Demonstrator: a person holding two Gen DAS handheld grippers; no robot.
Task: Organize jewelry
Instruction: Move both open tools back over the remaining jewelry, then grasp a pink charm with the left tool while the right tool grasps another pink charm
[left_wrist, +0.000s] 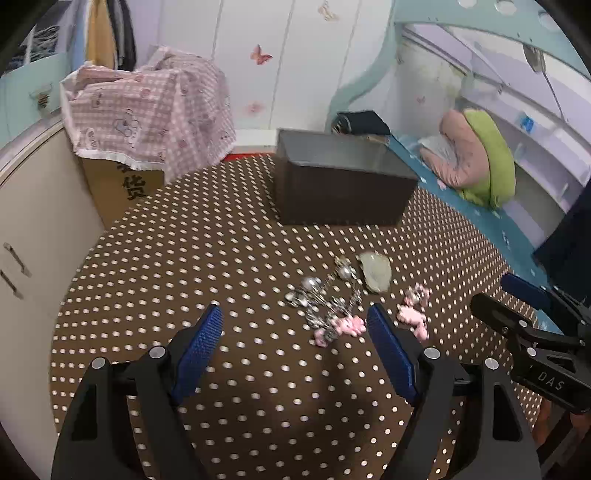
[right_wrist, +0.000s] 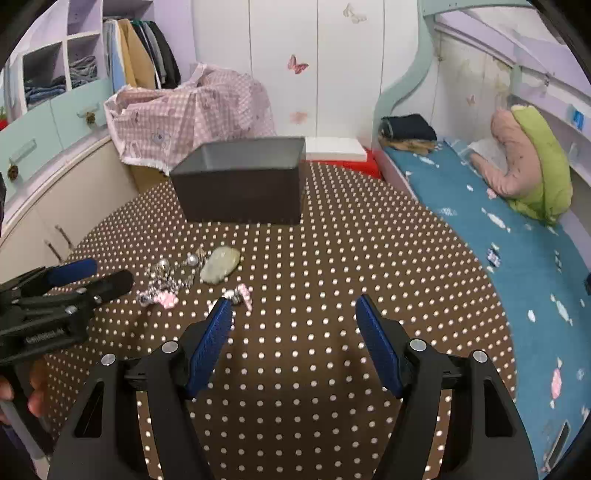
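Jewelry: tangle of silver beaded pieces (left_wrist: 325, 299) lies loose on the brown polka-dot tablecloth (left_wrist: 184, 266), mixed with small pink charms (left_wrist: 349, 325); details are blurred.
Pale green stone: jade-like piece (left_wrist: 376, 271) rests just beside the silver tangle, on the side nearer the box.
Second pink piece: pink ornament (right_wrist: 242, 293) lies a little apart from the tangle, close to the right gripper's left fingertip.
Box: dark open-topped box (right_wrist: 240, 184) stands at the far side of the table, well apart from the jewelry.
Left gripper: left gripper (left_wrist: 295, 325) hangs over the cloth, jaws spread wide, nothing between the blue pads; the pink charms sit just ahead of its right finger.
Right gripper: right gripper (right_wrist: 293, 314) likewise spread, empty, above bare cloth to the right of the jewelry.
Surroundings: bed with blue sheet (right_wrist: 480, 229) beside the table.
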